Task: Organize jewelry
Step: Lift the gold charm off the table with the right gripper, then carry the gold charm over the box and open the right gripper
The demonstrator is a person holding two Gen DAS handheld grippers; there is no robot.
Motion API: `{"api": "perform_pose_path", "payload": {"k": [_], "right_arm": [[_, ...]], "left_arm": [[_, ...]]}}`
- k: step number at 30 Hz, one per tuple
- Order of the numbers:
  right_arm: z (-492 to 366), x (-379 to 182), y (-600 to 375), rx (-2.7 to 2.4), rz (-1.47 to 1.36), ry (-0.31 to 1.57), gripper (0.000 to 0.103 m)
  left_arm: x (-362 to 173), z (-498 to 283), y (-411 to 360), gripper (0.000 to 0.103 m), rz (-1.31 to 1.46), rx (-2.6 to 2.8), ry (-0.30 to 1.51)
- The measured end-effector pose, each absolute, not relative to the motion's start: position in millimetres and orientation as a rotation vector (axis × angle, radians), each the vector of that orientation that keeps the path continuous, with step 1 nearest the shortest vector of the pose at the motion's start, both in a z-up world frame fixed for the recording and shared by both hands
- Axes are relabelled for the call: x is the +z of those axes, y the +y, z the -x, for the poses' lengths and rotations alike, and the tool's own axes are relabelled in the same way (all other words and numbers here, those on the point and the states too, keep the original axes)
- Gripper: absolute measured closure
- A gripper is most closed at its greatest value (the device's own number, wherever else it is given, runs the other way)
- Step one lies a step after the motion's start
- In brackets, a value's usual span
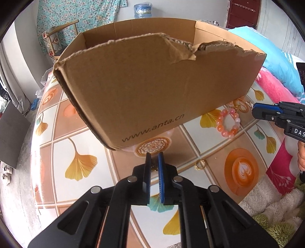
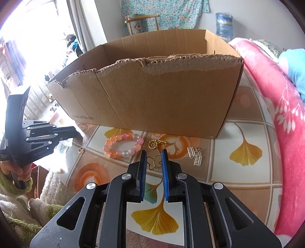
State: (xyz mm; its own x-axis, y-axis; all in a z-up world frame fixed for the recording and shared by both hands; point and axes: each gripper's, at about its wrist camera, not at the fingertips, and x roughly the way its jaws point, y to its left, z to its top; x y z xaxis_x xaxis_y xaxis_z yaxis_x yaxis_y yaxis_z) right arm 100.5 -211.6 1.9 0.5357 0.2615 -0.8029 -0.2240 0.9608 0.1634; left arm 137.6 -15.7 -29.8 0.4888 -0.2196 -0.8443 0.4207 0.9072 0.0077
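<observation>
Right wrist view: cardboard box [image 2: 152, 91] interior hidden; right gripper [image 2: 154, 152] jaws slightly apart around butterfly pendant [image 2: 155, 162].

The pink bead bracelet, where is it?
In the right wrist view the bead bracelet lies on the table, just before the cardboard box, left of the gold charm.

Wooden chair [image 2: 142, 21], water jug [image 2: 224, 23], pink blanket [image 2: 276, 106], floral cloth [image 1: 80, 17].
</observation>
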Motion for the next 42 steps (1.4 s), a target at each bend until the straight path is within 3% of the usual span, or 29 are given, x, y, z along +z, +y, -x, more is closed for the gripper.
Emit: {"api": "perform_pose_path", "payload": {"k": [10,17,22,35,42], "right_arm": [[-90.1,26.5,-202.5,0.284,-0.026,0.923,0.09],[-85.7,99.1,-187.1,0.387,0.004,0.757,0.09],[-121.1,135.1,-185.0,0.453,0.05,0.675,0.09],[-272.8,66.8,-203.5,0.485,-0.071,1.138,0.09],[-285.8,54.3,-206.0,0.464,-0.088,1.178,0.087]], "left_arm": [[8.3,-115.2,0.2,0.096,-0.188,-0.38,0.903],[85.1,-101.4,3.6,0.096,-0.125,-0.445,0.72],[119.6,-133.2,-12.9,0.096,-0.078,-0.519,0.644],[51.3,-277.8,-88.3,0.096,-0.015,-0.548,1.021],[29.1,-298.7,-91.3,0.096,0.056,-0.522,1.135]]}}
